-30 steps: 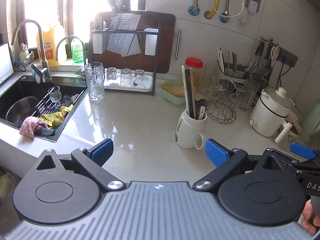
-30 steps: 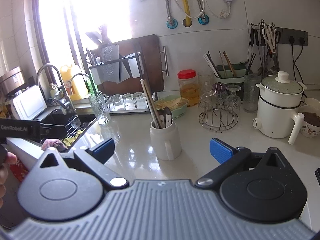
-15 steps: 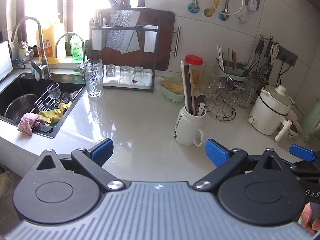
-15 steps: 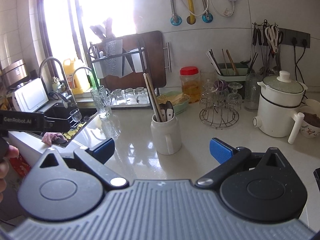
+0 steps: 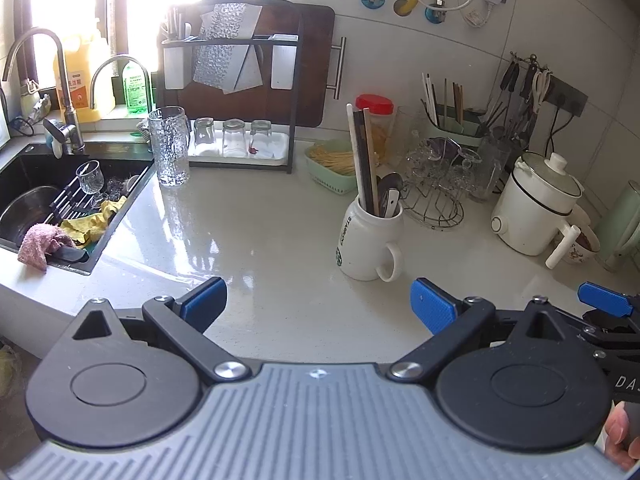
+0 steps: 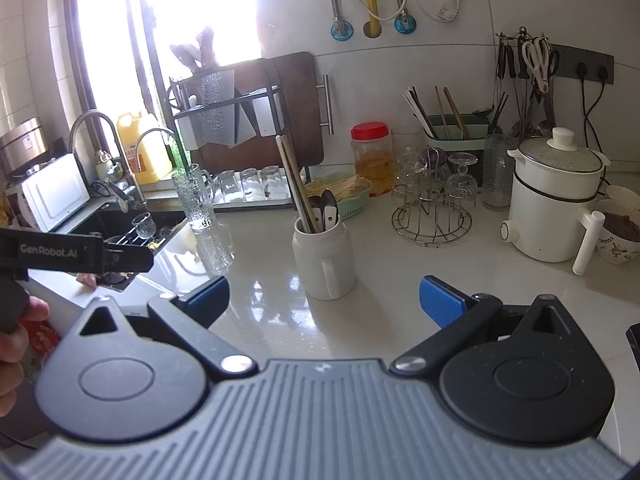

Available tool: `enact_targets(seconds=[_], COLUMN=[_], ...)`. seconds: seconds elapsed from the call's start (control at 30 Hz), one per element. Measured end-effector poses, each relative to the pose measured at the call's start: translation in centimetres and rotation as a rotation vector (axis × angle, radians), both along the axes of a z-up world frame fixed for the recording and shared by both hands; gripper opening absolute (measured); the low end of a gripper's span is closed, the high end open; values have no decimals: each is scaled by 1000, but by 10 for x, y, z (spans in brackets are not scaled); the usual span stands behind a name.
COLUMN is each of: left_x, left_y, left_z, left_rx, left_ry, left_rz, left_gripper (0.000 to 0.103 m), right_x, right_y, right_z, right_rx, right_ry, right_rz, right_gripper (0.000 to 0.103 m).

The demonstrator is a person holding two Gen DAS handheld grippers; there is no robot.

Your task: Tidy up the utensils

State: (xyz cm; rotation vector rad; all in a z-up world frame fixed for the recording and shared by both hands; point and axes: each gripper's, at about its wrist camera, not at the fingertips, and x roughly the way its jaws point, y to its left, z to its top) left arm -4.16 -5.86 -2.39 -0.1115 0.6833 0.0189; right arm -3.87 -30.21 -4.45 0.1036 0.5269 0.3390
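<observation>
We hold both grippers low and level, side by side and apart. Our left gripper [image 5: 318,304] has its two blue pads spread wide, with nothing between them. Our right gripper [image 6: 324,298] is spread in the same way and is also empty. In the left wrist view the right gripper shows at the right edge, with fingertips of our right hand [image 5: 620,434] on its handle. In the right wrist view our left hand [image 6: 16,332] shows at the left edge; it seems to grasp the handle, but most of it is cut off.
</observation>
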Motion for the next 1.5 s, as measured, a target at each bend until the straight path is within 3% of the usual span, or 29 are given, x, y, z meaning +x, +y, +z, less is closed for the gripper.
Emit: enact_targets(seconds=[1.5], left_x=[25], left_y=[1], left_z=[-3], left_rx=[8], left_ry=[19], left_rz=[-21], left_gripper=[100], right_x=[21], right_y=[7], right_z=[0], right_rx=[-9], right_ry=[-10], right_rz=[-18], right_gripper=[103])
